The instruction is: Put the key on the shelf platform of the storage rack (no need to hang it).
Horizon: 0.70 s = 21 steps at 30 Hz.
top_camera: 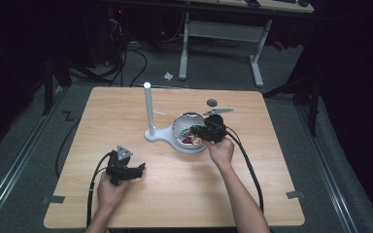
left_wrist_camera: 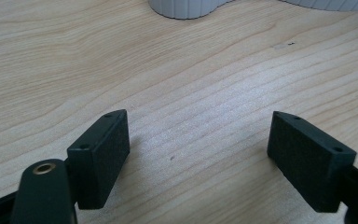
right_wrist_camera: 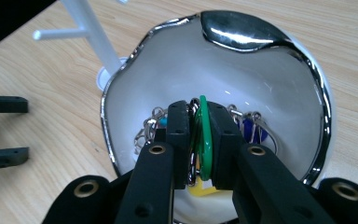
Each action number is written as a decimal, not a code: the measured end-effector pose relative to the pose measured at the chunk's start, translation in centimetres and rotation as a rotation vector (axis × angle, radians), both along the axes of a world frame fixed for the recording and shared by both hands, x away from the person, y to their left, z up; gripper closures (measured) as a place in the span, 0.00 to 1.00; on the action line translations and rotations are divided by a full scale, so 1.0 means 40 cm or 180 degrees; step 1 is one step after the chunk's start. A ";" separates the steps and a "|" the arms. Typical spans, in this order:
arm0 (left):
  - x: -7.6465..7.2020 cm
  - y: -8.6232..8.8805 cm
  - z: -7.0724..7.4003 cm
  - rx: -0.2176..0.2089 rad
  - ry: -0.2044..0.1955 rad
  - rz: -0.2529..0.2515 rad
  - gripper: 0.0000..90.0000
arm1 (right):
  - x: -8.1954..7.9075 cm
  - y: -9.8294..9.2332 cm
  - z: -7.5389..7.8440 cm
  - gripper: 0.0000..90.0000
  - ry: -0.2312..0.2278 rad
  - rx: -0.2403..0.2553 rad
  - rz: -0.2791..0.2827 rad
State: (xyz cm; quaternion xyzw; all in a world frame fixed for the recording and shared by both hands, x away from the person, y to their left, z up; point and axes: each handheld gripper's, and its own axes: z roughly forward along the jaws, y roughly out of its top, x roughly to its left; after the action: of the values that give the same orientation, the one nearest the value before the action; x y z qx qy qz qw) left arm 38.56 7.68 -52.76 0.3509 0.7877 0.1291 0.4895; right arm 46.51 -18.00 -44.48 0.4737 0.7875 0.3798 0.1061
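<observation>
Right gripper view showed the right gripper (right_wrist_camera: 198, 140) with its two black jaws clamped on a flat green tag (right_wrist_camera: 205, 140), held on edge between the pads inside a white bowl (right_wrist_camera: 279, 93). Directly beneath the jaws sat a yellow piece (right_wrist_camera: 200, 189), and metal key rings (right_wrist_camera: 151, 125) crowded close on either side, with a blue tag (right_wrist_camera: 251, 128) just to the right of the jaws. Around them rose the bowl's white wall, edged by a shiny chrome rim (right_wrist_camera: 107, 116) that widened into a polished lip at the far side. Beyond the rim, up and to the left of the jaws, a white stand (right_wrist_camera: 93, 37) with a side peg stood on the wooden tabletop (right_wrist_camera: 37, 93), its base touching the bowl. Farther left, the tips of the other gripper's jaws came in at the frame edge.

In the left gripper view, the left gripper (left_wrist_camera: 198, 154) held its jaws wide apart with nothing between them, low over bare wood, and the white ribbed base (left_wrist_camera: 186, 8) of the stand lay well ahead of them.

From the high view, the left gripper (top_camera: 126, 170) was well apart from the bowl (top_camera: 187, 145), near the front left of the tabletop (top_camera: 126, 111), while the right gripper (top_camera: 209, 132) reached into the bowl from the right. A dark round disc (top_camera: 211, 102) lay on the tabletop beyond the bowl.
</observation>
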 end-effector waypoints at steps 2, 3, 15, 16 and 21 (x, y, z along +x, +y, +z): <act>0.000 0.000 0.000 -0.0002 0.0002 0.0002 0.24 | 0.002 0.005 -0.007 0.90 0.0016 -0.0004 -0.0002; 0.000 0.000 0.000 -0.0003 0.0002 0.0003 0.23 | 0.004 0.008 -0.011 0.90 0.0017 -0.0028 0.0007; 0.000 0.000 0.000 -0.0001 0.0001 0.0002 0.24 | 0.002 0.018 -0.014 0.88 -0.0067 -0.0216 -0.0007; 0.000 0.000 0.000 -0.0003 0.0001 0.0004 0.24 | 0.002 0.016 -0.013 0.86 -0.0081 -0.0207 -0.0012; 0.000 0.000 0.000 0.0000 0.0000 0.0003 0.24 | -0.003 0.004 -0.003 0.81 -0.0128 -0.0188 -0.0049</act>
State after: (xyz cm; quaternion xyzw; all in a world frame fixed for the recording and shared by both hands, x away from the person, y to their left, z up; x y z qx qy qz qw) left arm 38.57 7.67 -52.76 0.3506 0.7879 0.1293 0.4895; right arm 46.41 -17.82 -44.62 0.4686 0.7924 0.3650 0.1388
